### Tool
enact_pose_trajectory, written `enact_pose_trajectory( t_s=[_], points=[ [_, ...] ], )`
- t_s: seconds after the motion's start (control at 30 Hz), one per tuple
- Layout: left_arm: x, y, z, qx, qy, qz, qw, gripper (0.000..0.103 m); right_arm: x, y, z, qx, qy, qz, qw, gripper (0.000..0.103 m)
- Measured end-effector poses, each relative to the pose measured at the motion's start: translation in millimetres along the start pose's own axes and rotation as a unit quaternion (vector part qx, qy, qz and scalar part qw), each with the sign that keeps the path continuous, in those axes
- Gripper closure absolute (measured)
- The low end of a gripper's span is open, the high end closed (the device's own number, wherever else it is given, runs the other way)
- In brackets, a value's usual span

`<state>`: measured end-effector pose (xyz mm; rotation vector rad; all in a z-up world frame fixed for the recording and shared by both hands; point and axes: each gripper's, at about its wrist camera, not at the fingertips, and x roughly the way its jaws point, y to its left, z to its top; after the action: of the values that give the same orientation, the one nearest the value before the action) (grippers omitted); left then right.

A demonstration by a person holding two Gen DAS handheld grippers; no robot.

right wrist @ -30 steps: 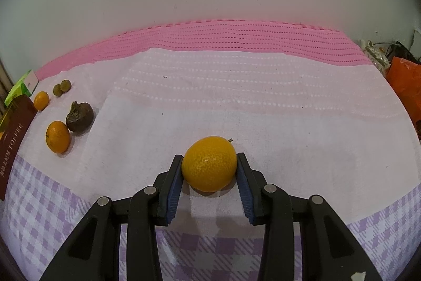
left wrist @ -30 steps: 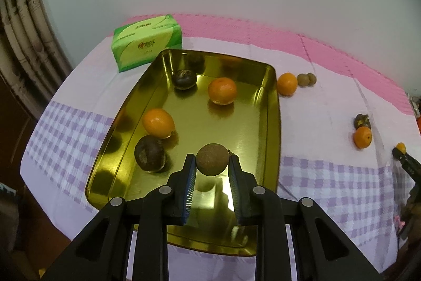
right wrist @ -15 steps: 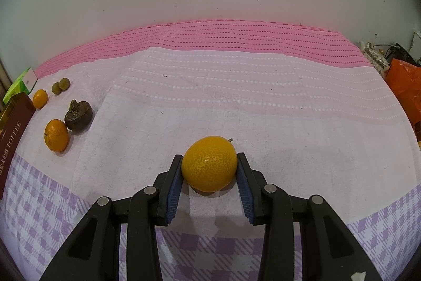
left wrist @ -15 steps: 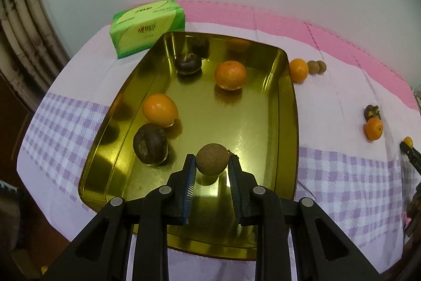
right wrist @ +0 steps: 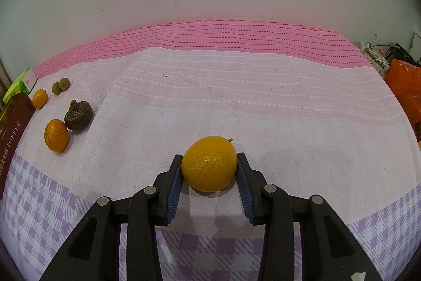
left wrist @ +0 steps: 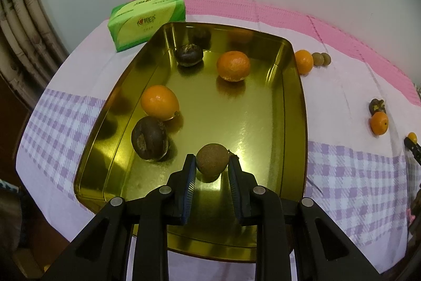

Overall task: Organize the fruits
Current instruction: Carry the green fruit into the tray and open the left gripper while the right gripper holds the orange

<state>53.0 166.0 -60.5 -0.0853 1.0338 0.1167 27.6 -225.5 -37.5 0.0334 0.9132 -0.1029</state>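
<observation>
My left gripper (left wrist: 212,164) is shut on a small round brown fruit (left wrist: 212,158) and holds it low over the near part of a gold metal tray (left wrist: 294,107). In the tray lie two oranges (left wrist: 233,66) (left wrist: 159,102) and two dark brown fruits (left wrist: 149,137) (left wrist: 189,55). My right gripper (right wrist: 209,166) is shut on an orange (right wrist: 209,163) just above the pink and white tablecloth (right wrist: 236,96).
A green tissue pack (left wrist: 146,19) stands behind the tray. Right of the tray lie an orange (left wrist: 303,61), two small brown fruits (left wrist: 321,59), a dark fruit (left wrist: 377,106) and another orange (left wrist: 379,123). The right wrist view shows these at the left (right wrist: 55,134) and an orange bag (right wrist: 405,86) at far right.
My left gripper has moved forward and lower over the tray with the brown fruit held. My right gripper with the orange has hardly moved.
</observation>
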Motion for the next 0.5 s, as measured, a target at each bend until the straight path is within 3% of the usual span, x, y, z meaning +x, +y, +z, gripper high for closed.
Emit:
enact_pose_trajectory(
  t_s=[0.5],
  points=[
    [1.9,3.5,-0.1,-0.015,0.022,0.006,0.9996,0.076,0.3,0.5,0.4,0.001,0.0,0.002,1.0,0.066]
  ],
)
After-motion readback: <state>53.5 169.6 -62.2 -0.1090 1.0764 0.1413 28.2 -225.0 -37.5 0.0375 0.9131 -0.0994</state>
